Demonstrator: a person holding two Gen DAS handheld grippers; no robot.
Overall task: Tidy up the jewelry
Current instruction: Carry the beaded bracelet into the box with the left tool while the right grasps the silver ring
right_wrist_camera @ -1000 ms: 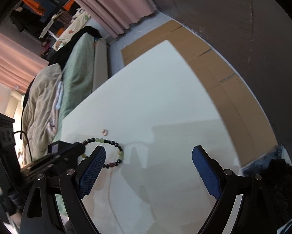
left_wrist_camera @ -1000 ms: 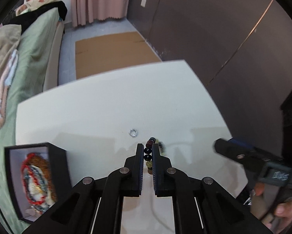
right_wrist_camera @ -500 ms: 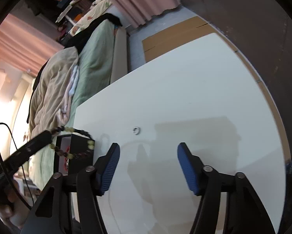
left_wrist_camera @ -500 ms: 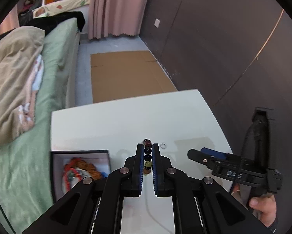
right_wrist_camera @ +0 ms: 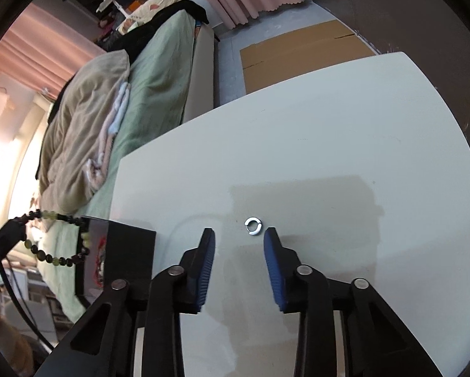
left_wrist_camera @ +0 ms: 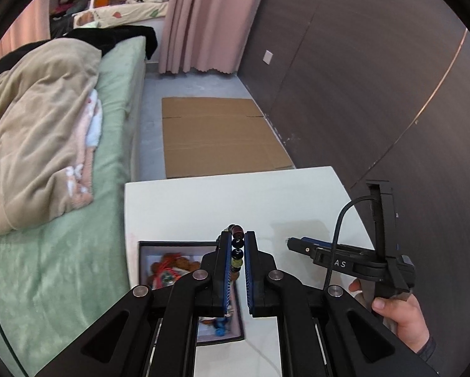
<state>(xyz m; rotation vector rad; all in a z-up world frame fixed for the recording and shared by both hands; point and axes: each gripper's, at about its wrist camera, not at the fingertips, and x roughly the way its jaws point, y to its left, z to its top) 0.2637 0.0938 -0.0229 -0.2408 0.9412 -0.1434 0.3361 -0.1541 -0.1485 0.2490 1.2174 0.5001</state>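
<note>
Bracelet (left_wrist_camera: 237,253), beaded, in dark, black and pale green beads: you hold it clamped between the blue pads of your left hand-held gripper (left_wrist_camera: 237,245), a short run of beads showing in the narrow gap between the fingers. From the right wrist view the rest of the loop (right_wrist_camera: 58,242) hangs free in the air at the far left, beside and above the near edge of the jewelry box (right_wrist_camera: 121,251). Jewelry box, black, open, standing near the left edge of the white table (left_wrist_camera: 187,207): in the left wrist view its rim (left_wrist_camera: 172,243) sits directly beneath your left hand-held gripper, and red, orange and blue beaded pieces (left_wrist_camera: 172,267) lie inside on a light lining. Ring (right_wrist_camera: 254,226), small, silver, lying flat on the bare table (right_wrist_camera: 329,157): it rests just ahead of your right hand-held gripper (right_wrist_camera: 239,235), whose blue-padded fingers stand apart and hold nothing, the ring nearer the right fingertip and touching neither. Your right hand (left_wrist_camera: 398,320) grips the handle of that tool at the table's right side, well apart from the box. Surroundings: a bed with green sheet (left_wrist_camera: 62,267) and beige blanket (left_wrist_camera: 36,132) to the left, flattened cardboard (left_wrist_camera: 216,135) on the floor beyond the table, pink curtain (left_wrist_camera: 209,19) against the dark wall.
</note>
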